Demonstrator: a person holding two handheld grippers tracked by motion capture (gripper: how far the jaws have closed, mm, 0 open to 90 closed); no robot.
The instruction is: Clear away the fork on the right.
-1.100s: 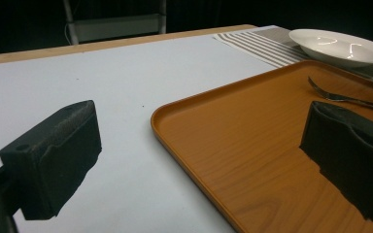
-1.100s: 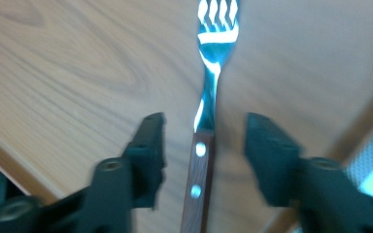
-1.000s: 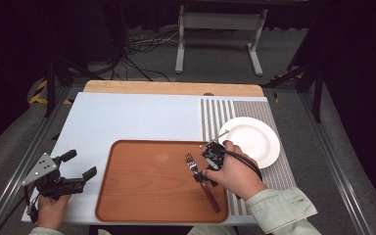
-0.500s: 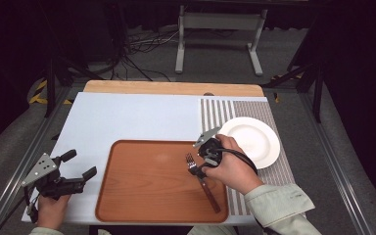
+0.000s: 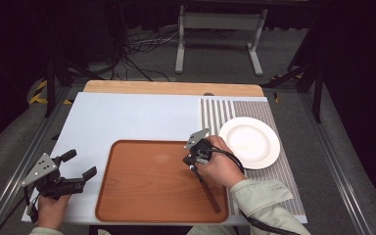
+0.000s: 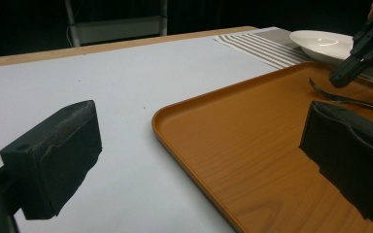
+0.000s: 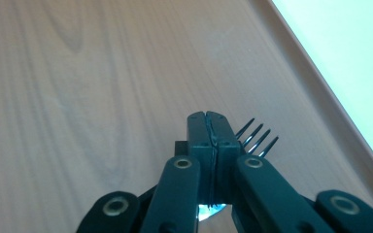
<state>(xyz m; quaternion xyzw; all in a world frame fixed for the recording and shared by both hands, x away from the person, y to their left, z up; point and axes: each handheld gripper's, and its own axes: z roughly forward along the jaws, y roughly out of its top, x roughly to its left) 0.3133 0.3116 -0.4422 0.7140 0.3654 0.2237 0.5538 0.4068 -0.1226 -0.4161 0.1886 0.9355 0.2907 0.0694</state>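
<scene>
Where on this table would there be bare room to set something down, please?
The pale blue mat is bare between the light wooden strip and the brown wooden tray. The tray's left half is free too. It is crowded at the tray's right edge, where the right gripper meets the fork, beside the round white plate.

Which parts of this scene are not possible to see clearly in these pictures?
- Fork: in the high view, the right gripper and hand hide its tines.
- Whether the shut jaws pinch the fork's neck: the right gripper view is blocked by the jaws themselves.
- Fork handle: in the left gripper view, the left gripper's pad covers it.
- White plate: its right side is hidden by the right gripper there.
</scene>
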